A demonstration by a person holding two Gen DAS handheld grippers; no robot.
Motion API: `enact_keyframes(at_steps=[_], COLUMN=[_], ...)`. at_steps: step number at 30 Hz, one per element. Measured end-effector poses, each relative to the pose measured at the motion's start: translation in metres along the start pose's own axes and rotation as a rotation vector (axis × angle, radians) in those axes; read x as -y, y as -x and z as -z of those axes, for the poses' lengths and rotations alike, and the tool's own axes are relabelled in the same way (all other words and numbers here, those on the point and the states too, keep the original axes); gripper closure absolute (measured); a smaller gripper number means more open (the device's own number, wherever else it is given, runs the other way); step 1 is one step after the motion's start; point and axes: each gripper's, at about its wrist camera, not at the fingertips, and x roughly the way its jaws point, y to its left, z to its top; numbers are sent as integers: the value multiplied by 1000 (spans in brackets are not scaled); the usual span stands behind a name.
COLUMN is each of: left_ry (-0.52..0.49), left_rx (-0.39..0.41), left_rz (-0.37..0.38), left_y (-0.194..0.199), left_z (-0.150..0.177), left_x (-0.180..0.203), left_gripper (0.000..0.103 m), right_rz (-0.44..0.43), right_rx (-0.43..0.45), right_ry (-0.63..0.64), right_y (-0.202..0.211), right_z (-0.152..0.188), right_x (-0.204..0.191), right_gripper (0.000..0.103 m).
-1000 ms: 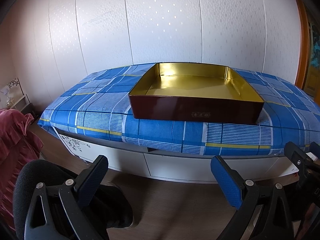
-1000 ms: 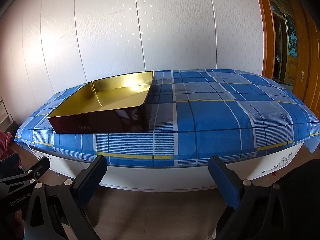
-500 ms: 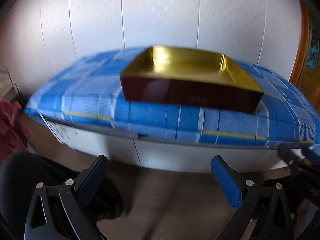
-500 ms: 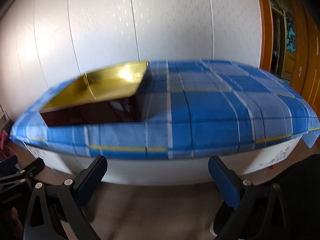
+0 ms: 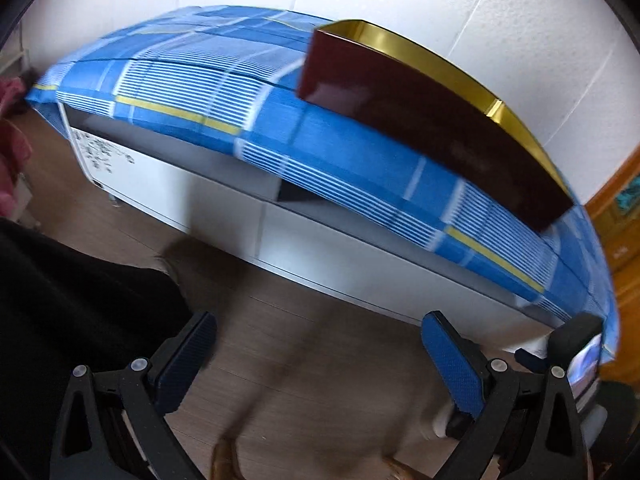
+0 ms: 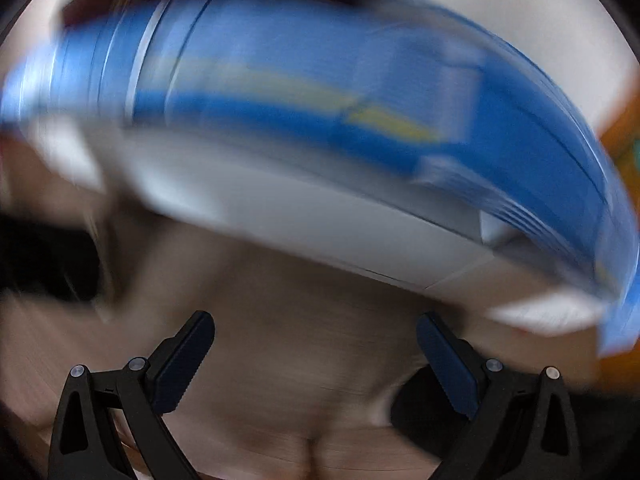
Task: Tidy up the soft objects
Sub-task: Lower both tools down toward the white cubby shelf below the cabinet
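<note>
Nothing has gone into the box (image 5: 424, 128) as far as I can see; its gold lining shows only along the far rim from this low angle, so I cannot say for sure that the inside is bare. It sits on the blue plaid cloth (image 5: 192, 80) covering the white table (image 5: 224, 208), up at about one o'clock in the left wrist view.

Both claws are spread wide and carry nothing. The left gripper (image 5: 320, 356) hangs low over the wooden floor (image 5: 304, 328), tilted, with the table front above it. The right gripper (image 6: 316, 354) is just as wide, but its view is badly smeared, leaving little more than a blue band of cloth across the top and pale floor below.

Soft things to sort are not plainly in sight. A bit of pink fabric (image 5: 10, 92) shows at nine o'clock in the left view, well apart from the box, and it may be one of them. By my reckoning the job is at its very start: picking up, carrying and placing all remain.
</note>
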Motion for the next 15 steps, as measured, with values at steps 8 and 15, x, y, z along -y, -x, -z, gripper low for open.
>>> enact_keyframes(at_steps=[8,15], left_ry=[-159,-252], left_rx=[-125,-284], left_rz=[-28,42], left_y=[-37,-71], left_z=[5,12], left_x=[27,40], left_gripper=[0,0], right_rz=[183,304], right_rx=[-62,-68], right_ry=[413,471], right_y=[-48,-82], right_z=[8,-1], right_x=[-51,-18], right_gripper=[0,0])
